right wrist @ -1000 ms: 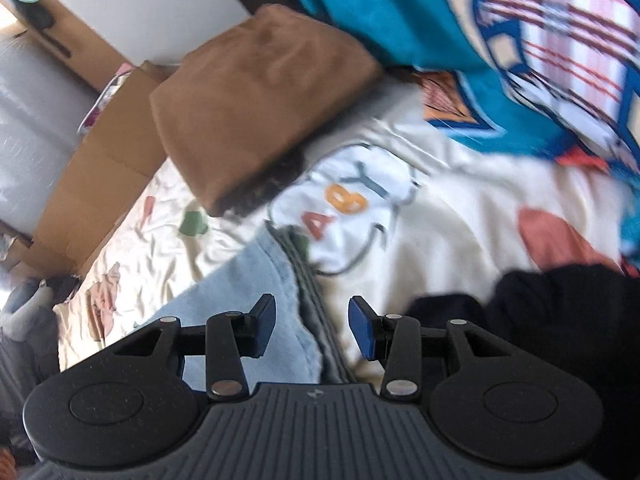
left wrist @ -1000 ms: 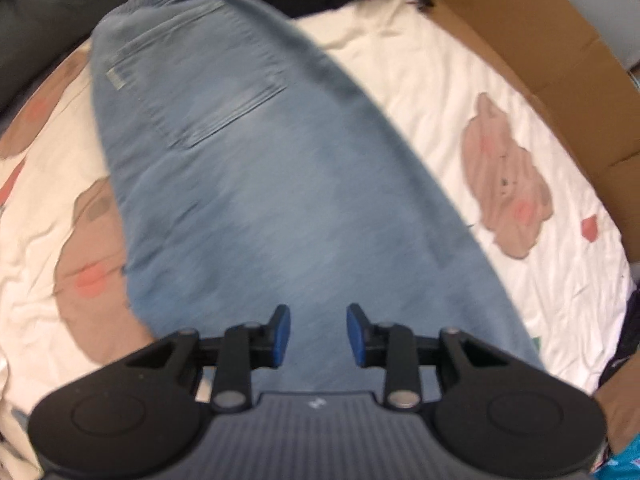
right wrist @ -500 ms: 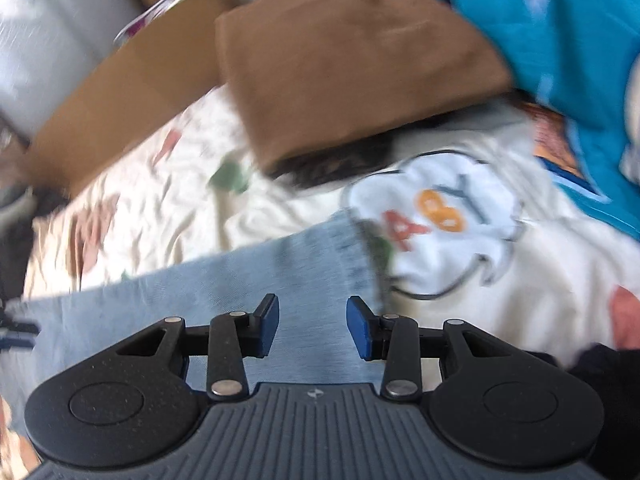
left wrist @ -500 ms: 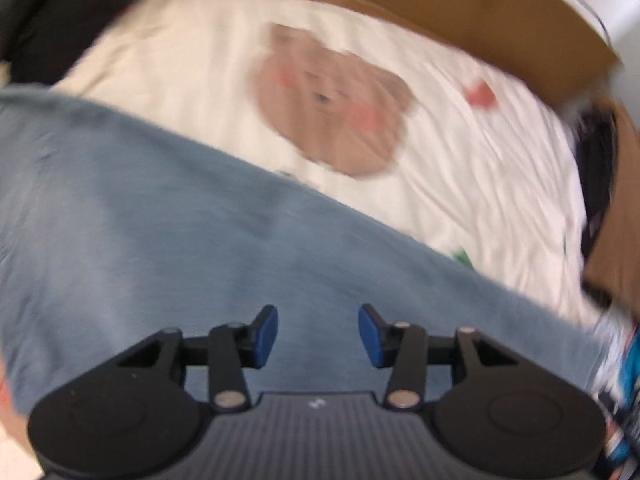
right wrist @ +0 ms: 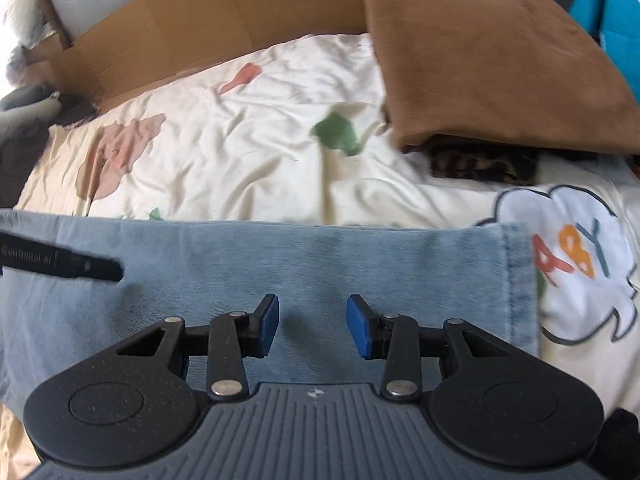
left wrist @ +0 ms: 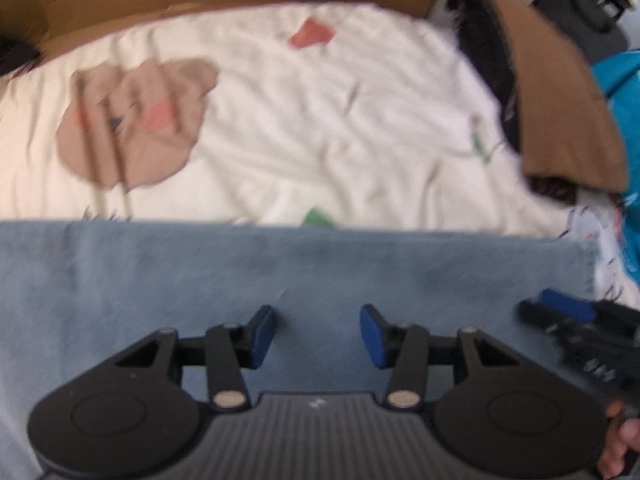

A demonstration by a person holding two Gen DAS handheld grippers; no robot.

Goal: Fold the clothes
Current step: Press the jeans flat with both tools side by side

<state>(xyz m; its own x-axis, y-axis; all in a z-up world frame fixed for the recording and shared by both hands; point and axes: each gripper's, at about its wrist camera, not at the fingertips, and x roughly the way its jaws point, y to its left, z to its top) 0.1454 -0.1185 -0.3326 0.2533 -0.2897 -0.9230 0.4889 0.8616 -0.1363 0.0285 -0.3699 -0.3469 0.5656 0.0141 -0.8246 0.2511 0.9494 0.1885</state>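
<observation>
Left wrist view alone shows a fingertip point(left wrist: 618, 446) at the right edge; right wrist view alone shows the hem lettering "ABY" point(right wrist: 572, 258). One pale blue denim garment point(right wrist: 300, 264) lies flat across the cream printed bedsheet point(right wrist: 248, 152). Left gripper point(left wrist: 318, 336) and right gripper point(right wrist: 313, 326) hover above it, fingers spread wide, gripping nothing.

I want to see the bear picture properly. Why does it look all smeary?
In the left wrist view the bear print on the sheet is smeared by motion blur; in the right wrist view the jeans look sharper, though straight edges bend from the fisheye lens.
</observation>
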